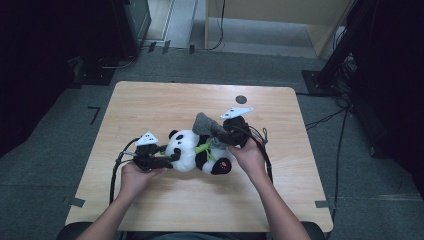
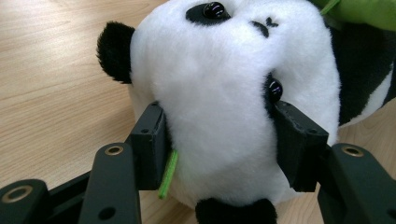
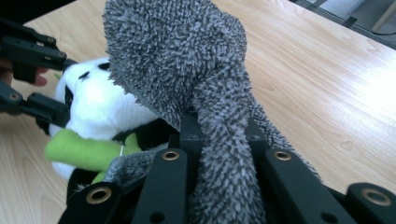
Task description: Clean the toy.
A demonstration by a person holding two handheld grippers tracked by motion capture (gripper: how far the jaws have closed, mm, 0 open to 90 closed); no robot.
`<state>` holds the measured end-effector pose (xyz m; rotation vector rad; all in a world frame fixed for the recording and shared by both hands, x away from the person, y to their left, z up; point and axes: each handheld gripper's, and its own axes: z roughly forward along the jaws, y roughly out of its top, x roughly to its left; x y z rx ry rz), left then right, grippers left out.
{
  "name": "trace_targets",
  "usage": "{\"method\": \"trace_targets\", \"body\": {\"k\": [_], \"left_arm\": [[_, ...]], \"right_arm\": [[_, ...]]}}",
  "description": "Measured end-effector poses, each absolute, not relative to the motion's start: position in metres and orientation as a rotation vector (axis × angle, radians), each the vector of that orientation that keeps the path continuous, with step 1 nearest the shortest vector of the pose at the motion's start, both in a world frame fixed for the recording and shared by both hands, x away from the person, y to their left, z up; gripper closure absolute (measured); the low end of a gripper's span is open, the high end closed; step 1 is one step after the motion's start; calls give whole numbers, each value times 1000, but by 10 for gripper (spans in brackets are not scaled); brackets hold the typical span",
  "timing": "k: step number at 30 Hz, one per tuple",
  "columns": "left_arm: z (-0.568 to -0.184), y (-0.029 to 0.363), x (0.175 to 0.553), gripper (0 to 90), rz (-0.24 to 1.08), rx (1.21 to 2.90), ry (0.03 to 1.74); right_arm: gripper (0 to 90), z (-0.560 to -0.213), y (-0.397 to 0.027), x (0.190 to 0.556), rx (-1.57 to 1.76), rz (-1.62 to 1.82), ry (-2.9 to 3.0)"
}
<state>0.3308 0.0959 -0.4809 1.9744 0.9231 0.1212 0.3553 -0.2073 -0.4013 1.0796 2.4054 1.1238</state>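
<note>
Soft, light plush panda [image 1: 192,150], head pinched by the left gripper [image 1: 172,157]; limp grey cloth [image 1: 206,125] is clamped in the right gripper [image 1: 227,134]; firm holds are judged safe.

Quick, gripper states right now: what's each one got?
Left gripper: closed on the panda plush, pads pressing both sides of its white head.
Right gripper: closed on the grey fuzzy cloth, pinched between its jaws.

Open tabletop on all sides, crowded only at the middle

The toy panda [image 1: 192,150] lies mid-table [image 1: 150,100] with the left gripper [image 1: 167,157] clamped on its head and the right gripper [image 1: 220,134] holding a grey cloth [image 1: 205,124] over it, blocking passage there; bare wood stretches wide toward the far edge and both side edges.
</note>
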Motion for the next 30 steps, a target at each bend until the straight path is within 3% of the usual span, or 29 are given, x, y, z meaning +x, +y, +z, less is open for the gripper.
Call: {"method": "trace_targets", "body": {"k": [7, 13, 21, 30], "left_arm": [[-482, 97, 329, 418, 123, 1952, 937], [-482, 96, 325, 406, 147, 1948, 935], [-484, 96, 323, 382, 167, 1927, 957], [-486, 94, 325, 415, 176, 1925, 968]], "right_arm": [[788, -384, -216, 358, 1134, 1190, 2296], [788, -367, -172, 356, 973, 1239, 2377], [789, -404, -116, 348, 854, 1142, 2605], [789, -414, -139, 357, 914, 1093, 2535]]}}
